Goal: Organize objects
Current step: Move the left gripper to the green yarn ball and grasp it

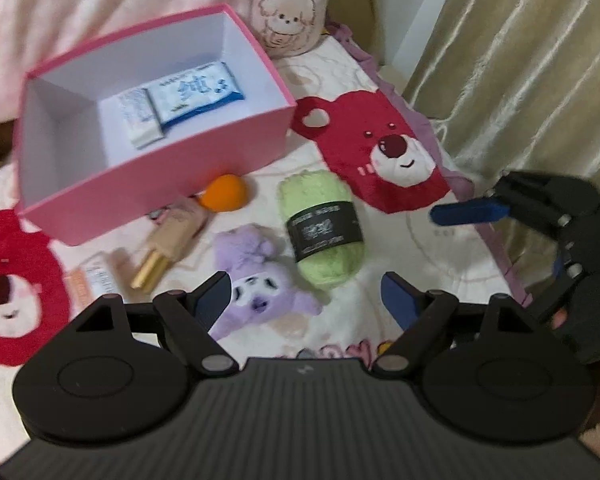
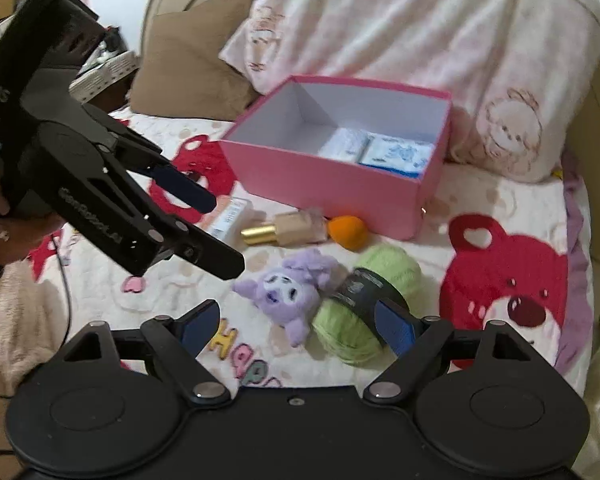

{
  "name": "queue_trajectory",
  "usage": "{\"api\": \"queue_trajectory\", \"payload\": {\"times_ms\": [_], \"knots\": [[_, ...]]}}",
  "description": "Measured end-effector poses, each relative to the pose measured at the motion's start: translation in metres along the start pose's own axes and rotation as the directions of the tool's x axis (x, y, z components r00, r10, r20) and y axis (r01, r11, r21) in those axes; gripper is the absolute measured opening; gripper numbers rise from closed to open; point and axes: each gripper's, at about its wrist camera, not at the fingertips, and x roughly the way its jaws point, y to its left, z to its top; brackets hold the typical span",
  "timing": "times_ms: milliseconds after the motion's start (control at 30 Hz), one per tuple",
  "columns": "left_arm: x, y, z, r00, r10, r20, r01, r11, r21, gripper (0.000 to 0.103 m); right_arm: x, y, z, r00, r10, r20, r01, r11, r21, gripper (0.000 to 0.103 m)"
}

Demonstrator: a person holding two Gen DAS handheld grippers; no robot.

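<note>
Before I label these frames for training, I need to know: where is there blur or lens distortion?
Left wrist view: the right hand-held gripper is smeared by motion, the pink box soft, its edges bowed by the fisheye. Right wrist view: the purple plush and green yarn are slightly soft, the left hand-held gripper is fairly sharp, and the corners go dark.
</note>
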Motion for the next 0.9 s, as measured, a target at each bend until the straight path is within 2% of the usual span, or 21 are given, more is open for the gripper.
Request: {"api": "queue_trajectory", "payload": {"times_ms": [200,267,400,533,633,700,733,800,833,900], "knots": [[0.041,-0.001,0.016,0.997,-0.065,0.042,0.067,0.997,-0.033,0.079,0.025,-0.014,-0.015,1.0,0.014,0.001,-0.014,0.996,0.084,0.088],[0.056,0.001,0.018,0.995,-0.096,0.039,0.099,0.993,-0.065,0.079,0.034,-0.017,-0.018,1.0,-0.018,0.013,0.017,0.996,0.086,0.088],[0.083,0.002,0.015,0.996,-0.066,0.054,0.071,0.993,-0.096,0.078,0.053,-0.026,-0.026,0.994,-0.094,0.05,0.09,0.993,0.081,0.088],[0.108,0.012,0.008,0.997,-0.037,0.072,0.048,0.988,-0.15,0.074,0.075,-0.033,-0.037,0.991,-0.114,0.063,0.107,0.989,0.099,0.088],[0.119,0.021,0.003,0.993,-0.077,0.086,0.094,0.971,-0.218,0.073,0.09,-0.035,-0.044,0.993,-0.105,0.046,0.1,0.989,0.114,0.088],[0.129,0.026,0.0,0.993,-0.104,0.059,0.117,0.953,-0.28,0.071,0.099,-0.036,-0.047,0.994,-0.099,0.034,0.095,0.988,0.125,0.088],[0.135,0.028,-0.002,0.992,-0.12,0.036,0.125,0.941,-0.313,0.068,0.103,-0.037,-0.047,0.994,-0.107,0.025,0.103,0.987,0.123,0.088],[0.141,0.032,-0.007,0.985,-0.165,0.057,0.174,0.916,-0.361,0.058,0.112,-0.038,-0.05,0.99,-0.139,0.012,0.137,0.983,0.119,0.088],[0.142,0.033,-0.01,0.982,-0.172,0.076,0.188,0.91,-0.371,0.057,0.113,-0.04,-0.052,0.99,-0.14,0.019,0.136,0.983,0.124,0.088],[0.141,0.03,-0.012,0.983,-0.154,0.095,0.179,0.916,-0.359,0.055,0.112,-0.043,-0.054,0.991,-0.128,0.036,0.121,0.981,0.154,0.087]]}}
